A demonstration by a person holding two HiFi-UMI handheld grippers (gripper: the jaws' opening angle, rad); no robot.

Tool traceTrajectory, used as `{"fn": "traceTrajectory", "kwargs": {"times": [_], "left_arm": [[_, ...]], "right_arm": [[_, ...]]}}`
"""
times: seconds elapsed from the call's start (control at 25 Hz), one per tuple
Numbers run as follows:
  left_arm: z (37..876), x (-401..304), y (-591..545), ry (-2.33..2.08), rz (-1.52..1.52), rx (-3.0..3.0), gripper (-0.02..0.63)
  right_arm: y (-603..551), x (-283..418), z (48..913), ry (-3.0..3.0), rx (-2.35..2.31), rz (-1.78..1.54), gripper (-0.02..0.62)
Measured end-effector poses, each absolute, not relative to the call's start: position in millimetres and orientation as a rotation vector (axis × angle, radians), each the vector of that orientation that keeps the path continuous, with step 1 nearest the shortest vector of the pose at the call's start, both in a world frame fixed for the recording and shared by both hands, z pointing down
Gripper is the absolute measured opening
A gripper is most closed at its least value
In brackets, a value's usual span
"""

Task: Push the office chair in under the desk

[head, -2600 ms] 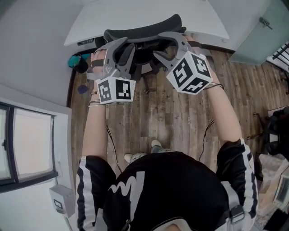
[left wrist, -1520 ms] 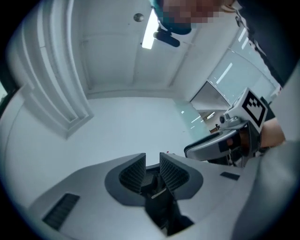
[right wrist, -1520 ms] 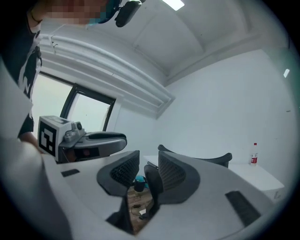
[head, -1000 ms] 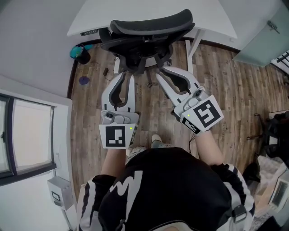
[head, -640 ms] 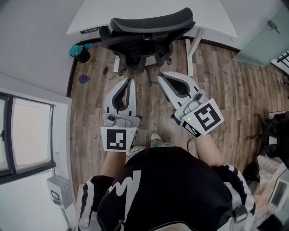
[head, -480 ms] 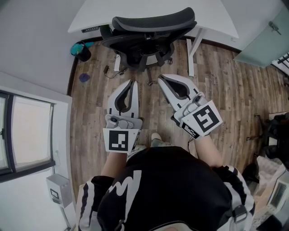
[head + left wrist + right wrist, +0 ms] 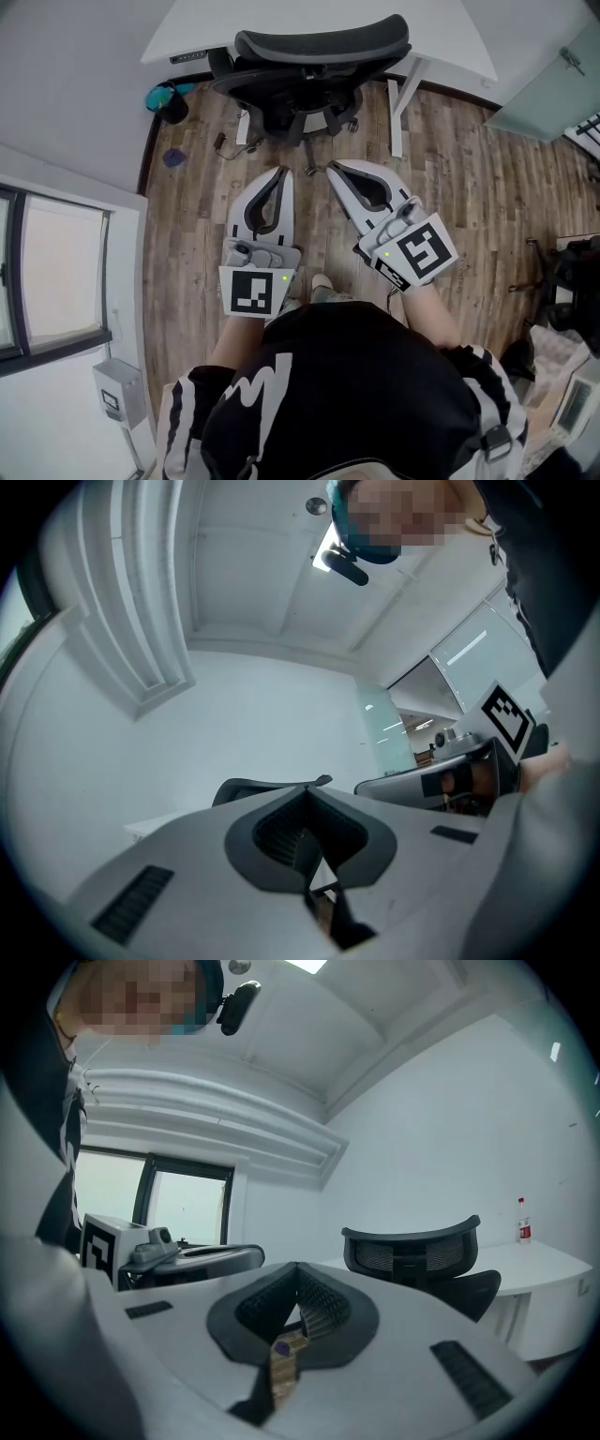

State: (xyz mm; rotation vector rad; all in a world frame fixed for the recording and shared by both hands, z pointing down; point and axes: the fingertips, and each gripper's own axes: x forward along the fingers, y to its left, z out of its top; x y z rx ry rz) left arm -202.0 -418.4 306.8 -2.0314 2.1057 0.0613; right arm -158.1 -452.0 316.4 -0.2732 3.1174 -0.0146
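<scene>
Wood floor [image 7: 469, 197] fills most of my head view. At far left a window [image 7: 37, 272] is cut off by the frame edge. Below it a small grey box [image 7: 120, 394] sits on the wall; I can't tell what it is. Up by the wall lies a teal thing [image 7: 167, 98], half tucked under the desk [image 7: 281, 19]. A small purple thing [image 7: 173, 157] lies on the floor near it. Both are too small to name.

My left gripper [image 7: 283, 172] hangs low over the floor, jaws clenched together with nothing between them. In its own view the pads meet, and only the top rim of the chair [image 7: 323, 47] peeks over them. My shoes [image 7: 323, 286] show just below the grippers, mostly hidden by my torso.

The chair stands ahead of both grippers, well apart from them, backrest toward me. Its front is tucked under the desk top, so I can't see how far in the seat goes. A bit of its base shows beneath the backrest.

My right gripper [image 7: 332, 167] sits near the left one, tips angled toward it, jaws likewise pressed shut and empty. In the right gripper view the chair back shows whole. A small bottle [image 7: 524, 1220] stands upright on the desk behind it, label unreadable.

Right of the chair a white desk leg [image 7: 394, 117] stands on the floor. Further right a pale glass panel [image 7: 553, 75] is cropped by the frame. Dark clutter [image 7: 572, 272] at the right edge is too cut off to identify.
</scene>
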Motion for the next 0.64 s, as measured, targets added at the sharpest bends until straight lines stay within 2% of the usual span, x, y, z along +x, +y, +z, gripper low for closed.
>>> {"fn": "traceTrajectory", "kwargs": {"times": [0.64], "left_arm": [[309.4, -207.9, -418.9, 2.128, 0.033, -2.028, 0.008]], "right_arm": [[-451.7, -156.3, 317.1, 3.122, -0.282, 0.031, 0.009]]}}
